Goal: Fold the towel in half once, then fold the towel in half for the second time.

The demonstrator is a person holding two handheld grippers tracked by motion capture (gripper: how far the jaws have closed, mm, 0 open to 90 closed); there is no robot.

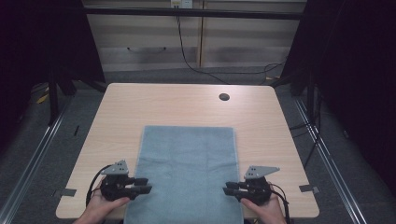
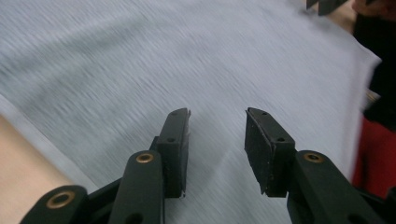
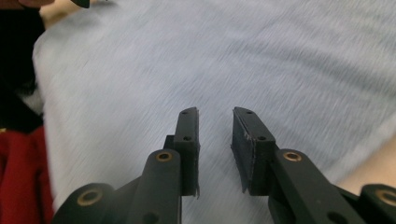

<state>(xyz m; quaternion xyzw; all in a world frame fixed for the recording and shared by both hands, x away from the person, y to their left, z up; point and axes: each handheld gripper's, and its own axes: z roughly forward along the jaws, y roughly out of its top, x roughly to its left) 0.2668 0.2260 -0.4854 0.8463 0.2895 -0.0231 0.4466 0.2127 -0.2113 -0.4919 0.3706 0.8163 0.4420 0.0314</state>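
Both pairs of jaws stand parted with nothing between the pads. The left gripper (image 1: 142, 185) sits at the towel's (image 1: 187, 163) near left edge, held in the left hand (image 1: 103, 205), jaws pointing inward across the cloth. The right gripper (image 1: 231, 188) mirrors it at the near right edge, held in the right hand (image 1: 261, 207), jaws pointing back toward the left one.

The towel, blue-grey, lies flat on the table (image 1: 187, 102), running from mid-table to the near edge. A dark round hole (image 1: 224, 97) sits in the tabletop beyond it, well apart from the cloth.

From above, the towel's whole outline and both hands show. The left gripper view adds the open gap of the left gripper (image 2: 217, 116) over the towel (image 2: 163, 56), a strip of bare table (image 2: 18, 158) at lower left, and the other gripper's tips far off at top right. The right gripper view shows the right gripper (image 3: 215, 114) over the towel (image 3: 233, 51), with red and black cloth (image 3: 18, 172) at the left edge, probably the person's clothing. Both close views are streaked with blur, so whether the tips touch the cloth I cannot tell.
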